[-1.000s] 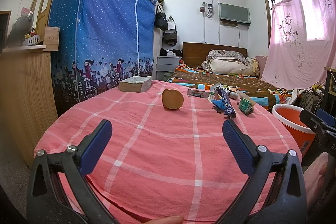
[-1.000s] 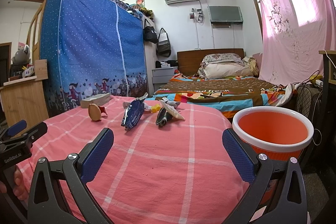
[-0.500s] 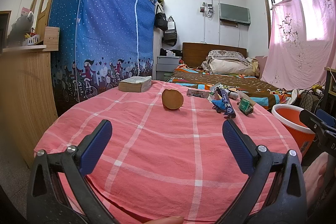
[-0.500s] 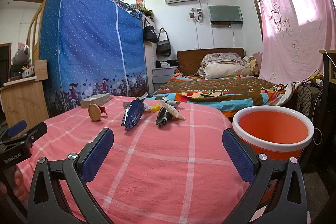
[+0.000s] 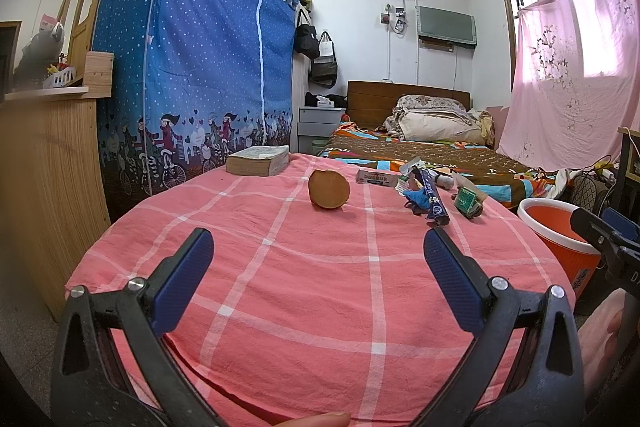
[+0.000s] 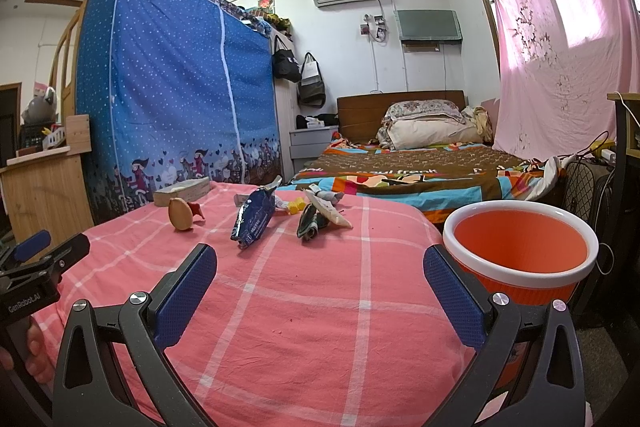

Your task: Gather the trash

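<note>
Trash lies on a pink checked tablecloth [image 5: 320, 287]: a blue wrapper [image 5: 431, 195] [image 6: 253, 218], a green crumpled packet [image 5: 467, 201] [image 6: 309, 225], a white box [image 5: 376, 179] and a pale wrapper [image 6: 328, 211]. A brown round fruit [image 5: 329, 189] [image 6: 179, 213] sits mid-table. An orange bin with a white rim [image 6: 520, 255] [image 5: 556, 227] stands beside the table's right edge. My left gripper [image 5: 318, 259] is open and empty over the near table. My right gripper [image 6: 320, 273] is open and empty, short of the trash.
A thick book [image 5: 258, 161] lies at the table's far left. A blue curtained wardrobe [image 5: 180, 67] and a wooden cabinet [image 5: 44, 187] stand left. A bed [image 6: 420, 167] is behind the table. A pink curtain [image 6: 560, 47] hangs right.
</note>
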`<state>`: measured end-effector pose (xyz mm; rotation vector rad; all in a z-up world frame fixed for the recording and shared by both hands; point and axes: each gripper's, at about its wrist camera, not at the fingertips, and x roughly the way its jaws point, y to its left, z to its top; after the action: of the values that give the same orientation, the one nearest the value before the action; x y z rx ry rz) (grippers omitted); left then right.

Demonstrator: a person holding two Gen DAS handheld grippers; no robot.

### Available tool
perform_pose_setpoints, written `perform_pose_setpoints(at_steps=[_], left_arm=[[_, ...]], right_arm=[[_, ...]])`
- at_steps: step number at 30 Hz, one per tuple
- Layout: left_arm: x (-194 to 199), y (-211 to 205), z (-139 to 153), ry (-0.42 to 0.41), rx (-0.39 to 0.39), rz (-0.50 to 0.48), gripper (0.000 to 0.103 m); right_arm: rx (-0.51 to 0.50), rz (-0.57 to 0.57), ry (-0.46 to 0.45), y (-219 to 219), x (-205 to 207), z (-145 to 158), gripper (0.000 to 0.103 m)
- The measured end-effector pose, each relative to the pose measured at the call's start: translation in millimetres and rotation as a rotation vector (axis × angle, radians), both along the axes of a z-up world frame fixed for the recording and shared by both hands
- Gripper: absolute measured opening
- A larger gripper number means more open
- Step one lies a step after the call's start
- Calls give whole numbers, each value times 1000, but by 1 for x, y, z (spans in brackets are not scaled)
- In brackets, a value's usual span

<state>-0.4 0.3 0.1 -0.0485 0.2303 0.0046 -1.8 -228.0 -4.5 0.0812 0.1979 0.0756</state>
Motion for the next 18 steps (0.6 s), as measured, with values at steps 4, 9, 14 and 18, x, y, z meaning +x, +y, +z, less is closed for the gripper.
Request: perform_pose_setpoints(at_steps=[4, 9, 14, 18], left_arm=[[0, 0, 0, 0, 0, 0, 103], [0, 0, 0, 0, 0, 0, 103], [0, 0, 0, 0, 1, 0, 103], [-2, -3, 0, -3, 2, -1, 103]], right_arm=[[1, 0, 1, 0, 0, 0, 103], [1, 0, 0, 0, 0, 0, 103], [2, 0, 1, 0, 0, 0, 103], [2, 0, 1, 0, 0, 0, 103]])
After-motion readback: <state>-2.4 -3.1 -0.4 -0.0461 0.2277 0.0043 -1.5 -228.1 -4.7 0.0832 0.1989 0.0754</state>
